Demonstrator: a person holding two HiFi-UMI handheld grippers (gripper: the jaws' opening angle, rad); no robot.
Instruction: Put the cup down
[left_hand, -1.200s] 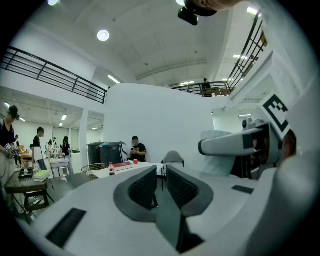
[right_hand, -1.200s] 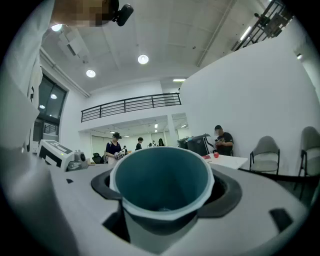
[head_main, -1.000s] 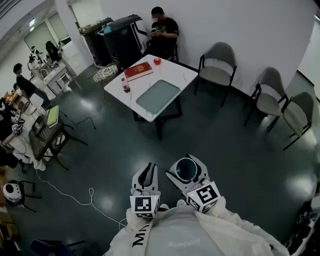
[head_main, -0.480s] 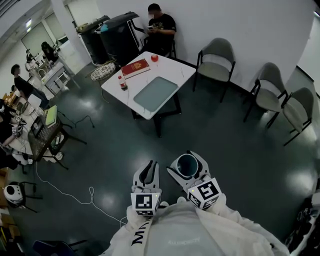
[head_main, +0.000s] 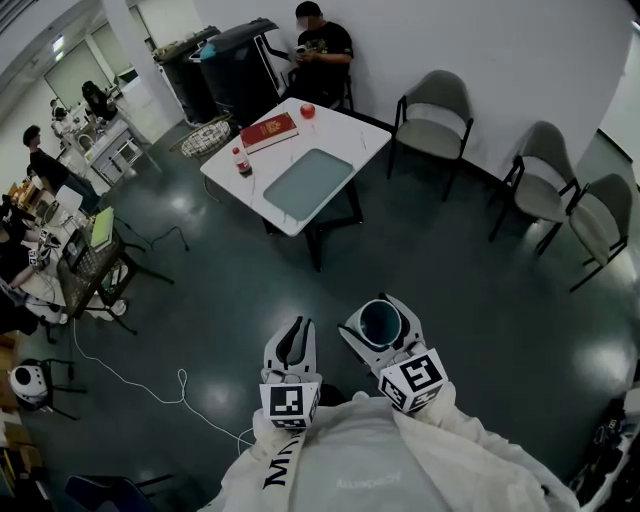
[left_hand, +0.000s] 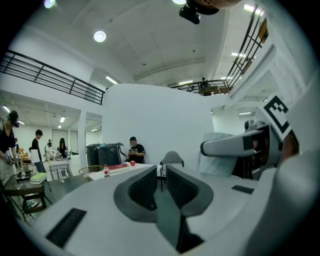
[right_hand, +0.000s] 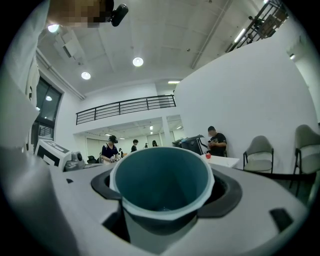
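A cup with a teal inside and a white rim stands upright between the jaws of my right gripper, low over the dark floor in front of my body. In the right gripper view the cup fills the middle, with the right gripper shut on its sides. My left gripper is beside it to the left. Its pads stand nearly together with nothing between them. A white table stands a few steps ahead, carrying a grey mat, a red book, a bottle and a small red ball.
A person sits behind the table next to black bins. Grey chairs line the right wall. Cluttered desks with people are at the left, and a white cable lies on the floor.
In the head view the table has drifted slightly up and to the left, and both grippers sit a little lower. The cup stays held in the right gripper throughout.
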